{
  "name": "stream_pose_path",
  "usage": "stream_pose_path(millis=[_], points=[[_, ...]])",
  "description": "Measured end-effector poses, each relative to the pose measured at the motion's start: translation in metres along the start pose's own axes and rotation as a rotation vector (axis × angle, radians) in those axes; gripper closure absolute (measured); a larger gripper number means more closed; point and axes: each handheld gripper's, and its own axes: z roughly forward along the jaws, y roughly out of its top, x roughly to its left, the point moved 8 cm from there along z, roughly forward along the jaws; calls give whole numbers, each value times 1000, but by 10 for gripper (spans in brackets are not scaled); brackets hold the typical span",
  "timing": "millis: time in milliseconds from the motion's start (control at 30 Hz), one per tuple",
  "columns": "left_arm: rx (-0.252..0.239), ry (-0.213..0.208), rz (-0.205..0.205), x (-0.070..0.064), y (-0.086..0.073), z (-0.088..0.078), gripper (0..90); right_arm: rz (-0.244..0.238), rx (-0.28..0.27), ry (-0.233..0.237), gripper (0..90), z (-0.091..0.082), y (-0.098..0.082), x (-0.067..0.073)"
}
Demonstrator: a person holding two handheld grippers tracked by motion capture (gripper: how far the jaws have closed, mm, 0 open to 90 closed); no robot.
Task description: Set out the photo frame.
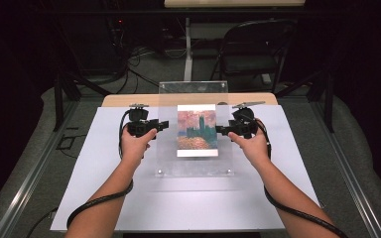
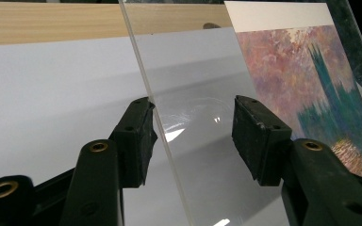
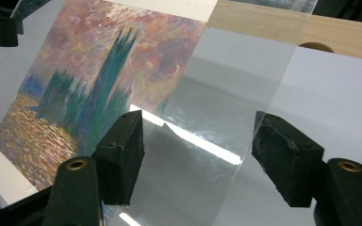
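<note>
in the left gripper view the left gripper (image 2: 193, 134) has its jaws apart astride the edge of a clear acrylic sheet (image 2: 193, 94); one pad touches the edge, the other stands off. the right gripper (image 3: 195, 157) likewise straddles the opposite edge, jaws apart, not pressing. the sheet is transparent, glossy, tilted up off the white mat (image 1: 129, 198). under it lies a painted print (image 1: 197, 130) of teal towers in pink and orange sky, white-bordered. beyond is the wooden table edge (image 1: 129, 99).
</note>
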Motion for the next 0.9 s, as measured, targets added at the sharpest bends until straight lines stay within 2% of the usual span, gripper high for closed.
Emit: stream_pose_path(millis=[200,600,900], points=[[-8,-19,10,-2,0,-8,531,-6,-8,16,408,-9,1,0],[-10,-24,31,-7,0,-19,569,1,-17,36,492,-22,1,2],[-22,-30,54,-11,-1,-26,583,-13,-28,45,515,-30,-1,4]])
